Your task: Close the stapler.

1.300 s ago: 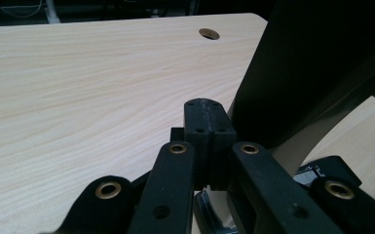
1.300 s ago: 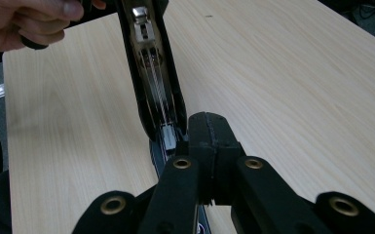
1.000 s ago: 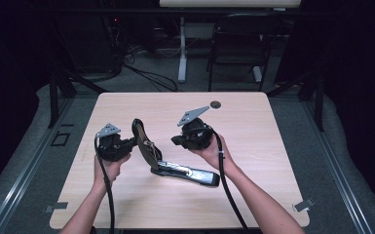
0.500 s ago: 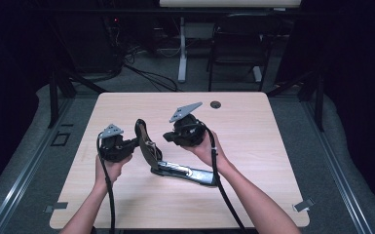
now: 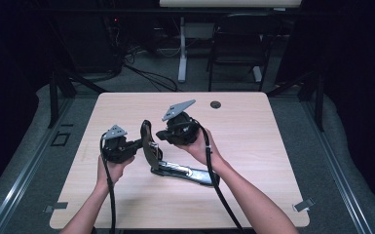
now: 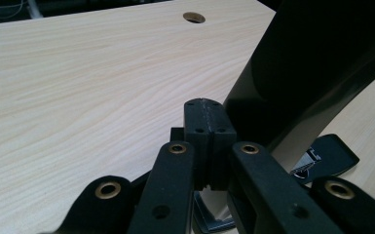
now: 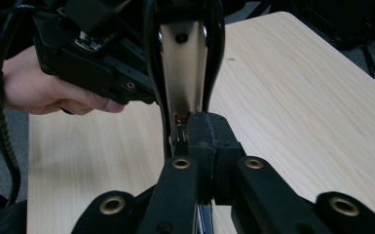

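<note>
Black stapler [image 5: 168, 158], hinged open, mid-table

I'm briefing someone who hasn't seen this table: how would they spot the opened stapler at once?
Start at the pale wooden table and look to its middle, between the person's two hand-held grippers. There lies the black and silver stapler, its base flat on the wood and its top arm swung up nearly upright. It is the one loose item there, hinged open in an L, unlike the small round hole near the far edge.

You've got a light wood tabletop [image 5: 272, 161] with a round cable hole [image 5: 215, 104] near its far edge, a dark chair [image 5: 234, 48] and loose floor cables [image 5: 146, 78] behind it.
</note>
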`<state>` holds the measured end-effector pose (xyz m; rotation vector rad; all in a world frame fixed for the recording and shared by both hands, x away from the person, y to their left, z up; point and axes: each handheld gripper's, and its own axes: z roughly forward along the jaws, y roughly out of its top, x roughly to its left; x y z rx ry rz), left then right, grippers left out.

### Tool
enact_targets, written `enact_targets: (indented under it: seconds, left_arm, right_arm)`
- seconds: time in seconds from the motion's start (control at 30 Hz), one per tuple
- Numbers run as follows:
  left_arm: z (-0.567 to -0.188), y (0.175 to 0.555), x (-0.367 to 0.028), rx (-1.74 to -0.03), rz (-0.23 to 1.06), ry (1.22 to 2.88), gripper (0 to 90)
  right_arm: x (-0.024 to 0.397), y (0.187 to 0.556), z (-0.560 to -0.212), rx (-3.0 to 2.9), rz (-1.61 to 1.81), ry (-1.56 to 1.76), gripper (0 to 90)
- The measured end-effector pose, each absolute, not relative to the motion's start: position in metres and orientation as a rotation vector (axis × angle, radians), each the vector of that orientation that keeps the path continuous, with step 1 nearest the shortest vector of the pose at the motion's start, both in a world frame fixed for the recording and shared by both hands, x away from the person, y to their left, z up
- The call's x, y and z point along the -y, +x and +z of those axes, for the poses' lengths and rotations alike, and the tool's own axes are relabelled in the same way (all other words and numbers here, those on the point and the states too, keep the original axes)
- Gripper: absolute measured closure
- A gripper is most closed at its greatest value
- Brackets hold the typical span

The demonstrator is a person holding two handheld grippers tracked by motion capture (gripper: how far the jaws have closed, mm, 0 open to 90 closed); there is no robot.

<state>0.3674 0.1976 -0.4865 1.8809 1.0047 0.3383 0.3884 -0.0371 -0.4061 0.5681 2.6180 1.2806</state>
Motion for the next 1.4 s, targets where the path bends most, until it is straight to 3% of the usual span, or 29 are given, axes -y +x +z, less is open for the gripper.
enact_targets:
  seconds: [0.27, 0.8, 1.4]
  left_arm:
    - [-0.49, 0.365, -0.187, -0.959, 0.33, 1.941, 90.0]
    - [-0.498, 0.367, -0.178, -0.932, 0.249, 2.02, 90.0]
    - [-0.506, 0.369, -0.169, -0.929, 0.167, 2.077, 90.0]
  right_arm:
    - [0.035, 0.383, -0.404, -2.602, 1.297, 0.551, 90.0]
    - [0.075, 0.371, -0.409, -2.57, 1.332, 0.599, 90.0]
    - [0.122, 0.361, -0.441, -2.597, 1.348, 0.724, 90.0]
